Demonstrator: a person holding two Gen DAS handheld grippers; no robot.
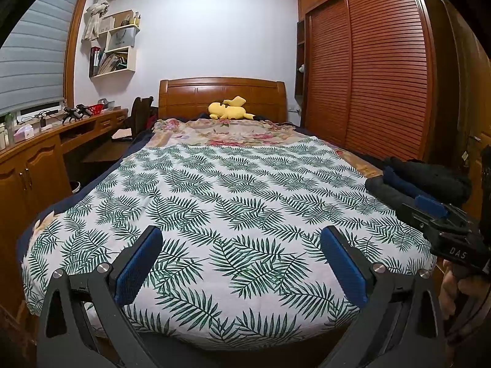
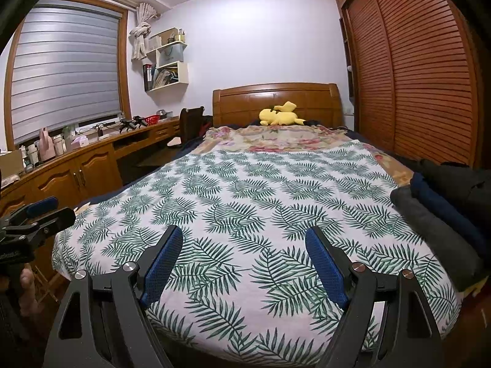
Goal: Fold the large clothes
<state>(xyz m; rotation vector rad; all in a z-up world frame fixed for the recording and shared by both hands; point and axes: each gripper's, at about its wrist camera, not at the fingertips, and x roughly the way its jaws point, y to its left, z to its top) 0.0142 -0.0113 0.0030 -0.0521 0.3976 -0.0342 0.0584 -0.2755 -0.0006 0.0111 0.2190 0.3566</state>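
Note:
A pile of dark clothes [image 2: 445, 208], grey, navy and black, lies on the right side of the bed; it also shows in the left wrist view [image 1: 423, 178]. The bed is covered by a white sheet with green fern leaves [image 1: 230, 208]. My left gripper [image 1: 242, 257] is open and empty above the foot of the bed. My right gripper [image 2: 244, 260] is open and empty, also above the foot of the bed, left of the clothes pile. Each gripper shows at the edge of the other's view, the right [image 1: 435, 214] and the left [image 2: 40, 211].
A yellow plush toy [image 1: 228, 110] lies by the wooden headboard [image 1: 221, 92] on a floral blanket [image 2: 276, 139]. A wooden desk with cabinets [image 2: 92, 162] runs along the left wall under the window. A slatted wardrobe [image 1: 368, 70] stands along the right.

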